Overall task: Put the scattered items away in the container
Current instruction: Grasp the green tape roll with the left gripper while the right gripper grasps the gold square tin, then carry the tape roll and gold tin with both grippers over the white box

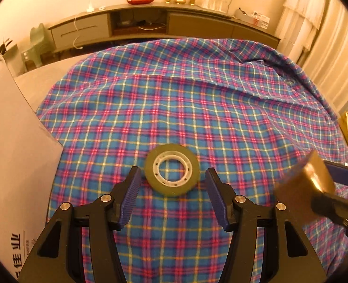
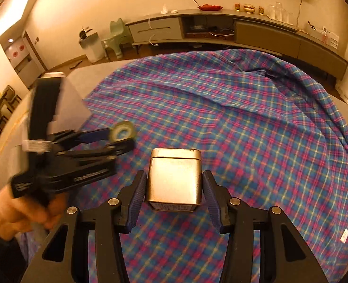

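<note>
Open plaid cloth [image 1: 174,108] ahead; cardboard box [image 1: 15,155] along its left edge.

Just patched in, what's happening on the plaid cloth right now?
A person is working both handheld grippers over the plaid cloth. The right gripper has its pads against the sides of a small gold metal tin and grips it. The left gripper is open, its fingers either side of a roll of clear tape lying flat on the cloth, not yet pinched. A white cardboard box sits at the cloth's left edge. Neither item is put away yet.
</note>
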`<action>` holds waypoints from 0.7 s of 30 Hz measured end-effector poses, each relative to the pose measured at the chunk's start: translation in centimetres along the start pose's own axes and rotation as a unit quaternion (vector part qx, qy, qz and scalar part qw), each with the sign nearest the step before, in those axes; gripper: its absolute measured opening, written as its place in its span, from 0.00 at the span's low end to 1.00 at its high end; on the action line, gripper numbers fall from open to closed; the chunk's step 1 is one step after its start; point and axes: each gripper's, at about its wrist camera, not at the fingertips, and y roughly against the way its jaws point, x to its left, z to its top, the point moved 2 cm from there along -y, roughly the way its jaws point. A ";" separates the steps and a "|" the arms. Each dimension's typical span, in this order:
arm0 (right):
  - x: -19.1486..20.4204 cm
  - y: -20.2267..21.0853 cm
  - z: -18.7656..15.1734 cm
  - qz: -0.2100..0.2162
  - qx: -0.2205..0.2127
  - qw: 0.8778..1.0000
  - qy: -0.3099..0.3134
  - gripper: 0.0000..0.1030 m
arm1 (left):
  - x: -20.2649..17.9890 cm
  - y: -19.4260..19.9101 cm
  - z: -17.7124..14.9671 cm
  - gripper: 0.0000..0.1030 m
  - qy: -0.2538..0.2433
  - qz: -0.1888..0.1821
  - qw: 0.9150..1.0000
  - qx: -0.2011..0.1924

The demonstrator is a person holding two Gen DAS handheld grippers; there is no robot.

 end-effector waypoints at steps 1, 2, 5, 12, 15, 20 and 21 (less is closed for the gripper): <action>0.2 0.4 -0.1 0.005 -0.003 1.000 -0.003 0.48 | 0.0 0.0 0.1 0.47 -0.006 0.004 1.000 0.001; 0.6 1.0 -0.1 0.009 -0.007 1.000 -0.006 0.48 | 0.1 0.0 0.2 0.47 -0.009 0.004 1.000 0.003; 1.5 2.0 -0.5 0.018 -0.015 1.000 -0.015 0.48 | 0.7 0.3 0.1 0.47 0.006 -0.006 1.000 0.006; 2.7 4.6 -1.9 0.021 -0.036 0.999 -0.028 0.48 | 0.2 2.5 0.1 0.47 0.021 -0.030 0.999 -0.003; 2.7 5.5 -2.8 0.019 -0.044 0.998 -0.038 0.48 | -0.6 4.1 -0.1 0.47 0.019 -0.039 0.999 -0.014; 2.8 6.3 -4.6 0.008 -0.052 0.997 -0.051 0.48 | -2.1 6.5 -1.1 0.47 0.006 -0.052 0.998 -0.026; 2.9 6.6 -5.1 0.007 -0.054 0.997 -0.054 0.48 | -2.3 7.1 -1.3 0.47 0.004 -0.053 0.998 -0.029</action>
